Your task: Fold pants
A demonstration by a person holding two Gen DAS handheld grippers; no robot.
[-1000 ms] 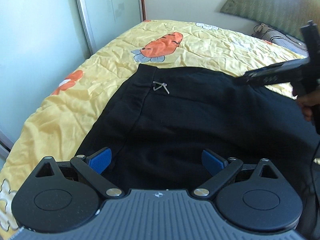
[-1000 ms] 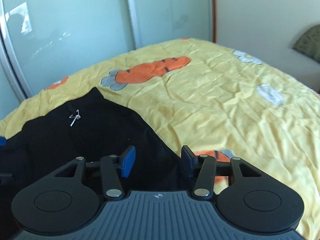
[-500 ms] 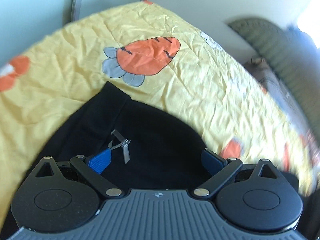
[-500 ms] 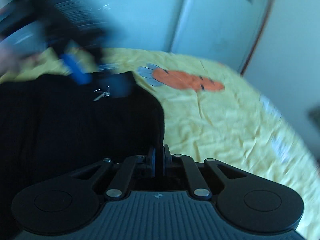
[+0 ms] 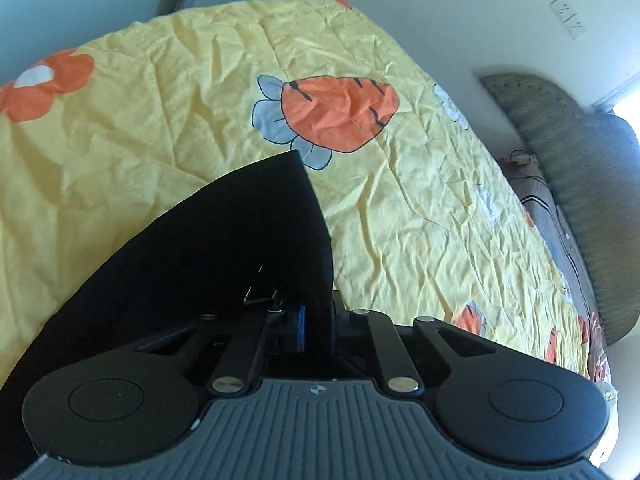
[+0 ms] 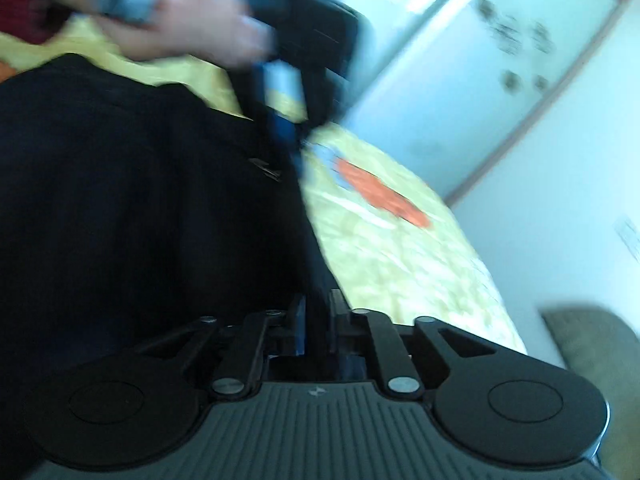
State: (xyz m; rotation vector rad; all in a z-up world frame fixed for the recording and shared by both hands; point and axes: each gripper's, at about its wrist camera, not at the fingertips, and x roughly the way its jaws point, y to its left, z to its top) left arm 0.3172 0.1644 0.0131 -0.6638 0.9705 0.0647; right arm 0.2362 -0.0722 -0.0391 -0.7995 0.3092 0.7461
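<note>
Black pants (image 5: 224,248) lie on a yellow bedsheet (image 5: 400,208) printed with orange carrots. A small metal clip (image 5: 264,298) sits on the cloth near the waist corner. My left gripper (image 5: 318,320) is closing, and its pads pinch the pants' right edge just below that clip. In the blurred right wrist view the pants (image 6: 140,200) fill the left half. My right gripper (image 6: 318,320) has the same edge between its nearly closed pads, and its jaws are easing open slightly. Farther up that edge, a hand (image 6: 180,28) holds the left gripper (image 6: 288,136).
A padded green headboard (image 5: 580,184) and a pillow (image 5: 548,208) are at the right end of the bed. Pale sliding wardrobe doors (image 6: 460,80) and a white wall stand behind it. Bare sheet lies to the right of the pants.
The left jaws went from wide open to closed on the pants' edge by the clip. Both grippers rolled and moved along the edge; the right closed on the cloth earlier.
</note>
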